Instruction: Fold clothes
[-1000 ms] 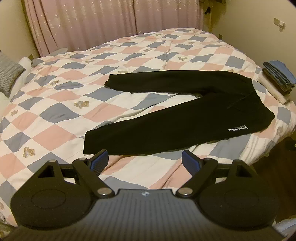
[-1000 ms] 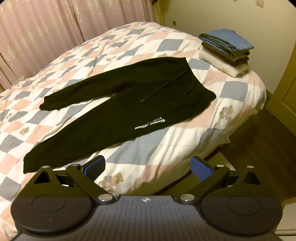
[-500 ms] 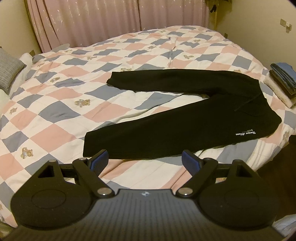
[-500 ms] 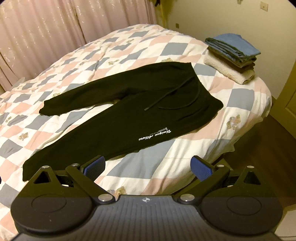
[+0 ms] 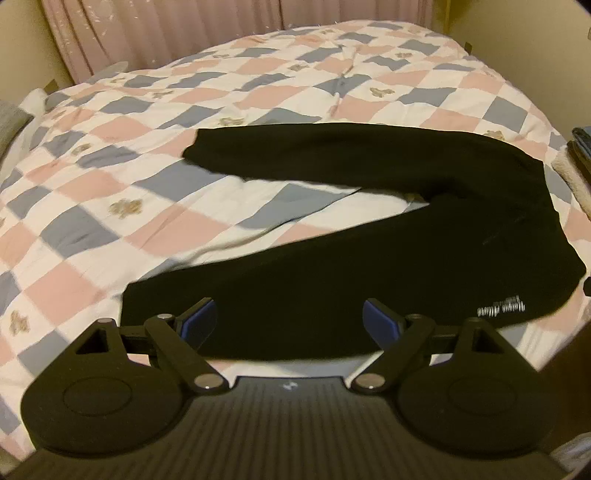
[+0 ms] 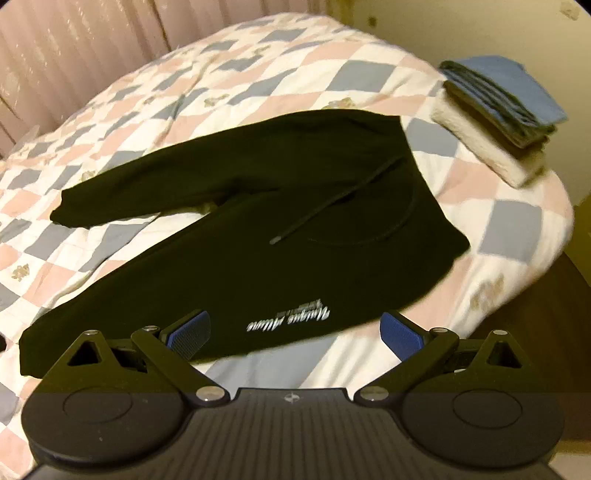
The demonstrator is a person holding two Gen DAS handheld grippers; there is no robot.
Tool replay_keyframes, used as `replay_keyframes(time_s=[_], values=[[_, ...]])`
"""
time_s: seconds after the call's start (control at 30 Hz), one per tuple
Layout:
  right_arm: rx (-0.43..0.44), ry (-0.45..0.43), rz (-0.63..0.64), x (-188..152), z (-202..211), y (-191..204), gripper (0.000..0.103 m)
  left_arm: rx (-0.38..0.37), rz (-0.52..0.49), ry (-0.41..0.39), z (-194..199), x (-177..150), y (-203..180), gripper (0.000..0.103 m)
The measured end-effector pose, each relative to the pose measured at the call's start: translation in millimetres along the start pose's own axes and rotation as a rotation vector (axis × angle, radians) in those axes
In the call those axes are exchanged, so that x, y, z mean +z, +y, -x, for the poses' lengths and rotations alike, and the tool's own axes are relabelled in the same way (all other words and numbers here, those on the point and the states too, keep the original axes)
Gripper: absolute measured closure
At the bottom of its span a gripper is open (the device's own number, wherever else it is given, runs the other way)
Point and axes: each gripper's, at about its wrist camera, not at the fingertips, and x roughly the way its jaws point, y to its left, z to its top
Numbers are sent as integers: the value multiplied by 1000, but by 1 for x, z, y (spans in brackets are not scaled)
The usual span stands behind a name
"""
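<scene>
Left gripper spread, checkered quilt, pink curtains

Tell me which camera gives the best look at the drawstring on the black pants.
The right wrist view. There the drawstring runs as a thin cord across the waist area of the black pants, with its tip visible. In the left wrist view the pants show both legs, but the waist is dark and blurred, so no cord can be made out.
</scene>
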Motion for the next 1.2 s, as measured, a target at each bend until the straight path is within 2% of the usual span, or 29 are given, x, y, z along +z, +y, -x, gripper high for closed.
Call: replay_keyframes(time_s=[0.1,0.2,0.27,0.37,0.53,0.7,0.77,1.0,1.17,1.2], values=[[26,24,25,30,-23,-17,2,0,-3,22,-31,30,-23,19],[100,25,53,62,-46,-38,4,1,-23,26,-64,59,-42,19],[141,33,60,80,-67,-52,9,-8,-56,17,-88,77,-52,19],[192,71,44,108,-108,-77,15,-38,-113,0,-127,102,-60,19],[266,98,69,159,-174,-104,17,-82,-198,-7,-195,146,-60,21],[325,45,244,223,-223,-88,26,-90,-395,-65,-255,203,-40,26],[327,35,313,247,-243,-76,35,-70,-463,-81,-281,229,-29,30],[337,-3,468,311,-298,-40,35,-38,-681,-105,-363,296,-3,30],[335,4,498,337,-327,-34,35,-45,-874,-8,-416,306,8,66],[338,12,507,339,-331,-33,35,-54,-910,17,-424,306,11,67]])
